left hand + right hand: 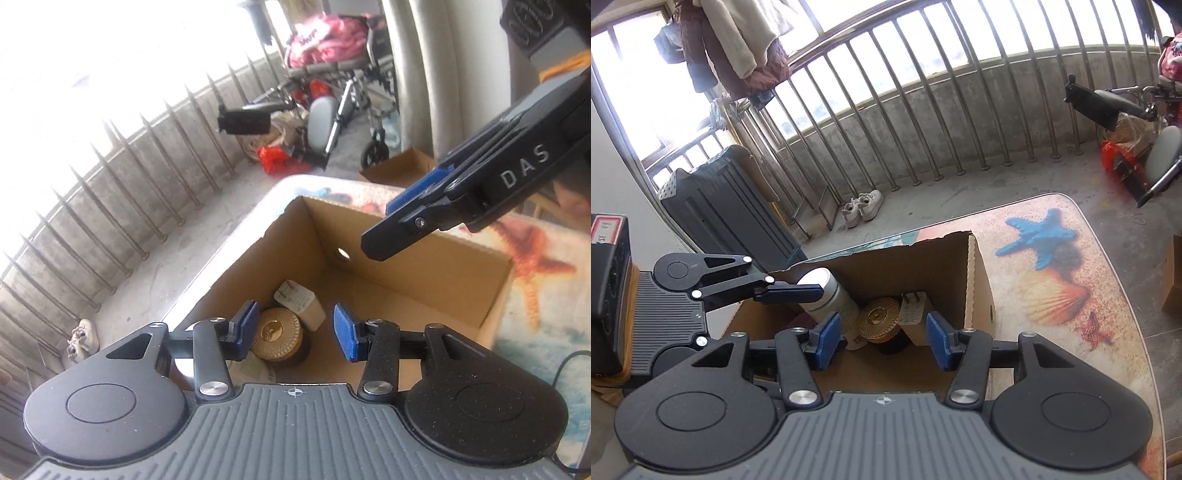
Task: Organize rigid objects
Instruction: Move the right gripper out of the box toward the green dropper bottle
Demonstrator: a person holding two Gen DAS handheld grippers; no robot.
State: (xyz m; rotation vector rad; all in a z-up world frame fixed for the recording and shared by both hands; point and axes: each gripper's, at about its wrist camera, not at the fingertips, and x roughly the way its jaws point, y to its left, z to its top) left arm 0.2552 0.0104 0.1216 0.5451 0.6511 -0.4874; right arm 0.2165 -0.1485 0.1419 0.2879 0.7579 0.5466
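Note:
An open cardboard box [413,275] [979,284] stands on a table covered with a seashell-print cloth [1056,291]. Inside it a gold-lidded jar [275,332] [879,316] stands next to a white plug charger [301,301] [913,313]. A silver bottle [827,291] leans in the box's left corner. My left gripper [297,332] [798,294] hovers over the box, open, nothing between its blue pads; in the right wrist view one finger crosses in front of the bottle's cap. My right gripper [882,339] [399,218] is also open above the box, empty.
A second cardboard box [402,171] sits on the floor beyond the table, with a wheelchair [343,99] behind it. A metal railing [923,129] lines the balcony; white shoes [862,206] and a dark case [727,210] stand beside it. A starfish print [532,266] marks the cloth right of the box.

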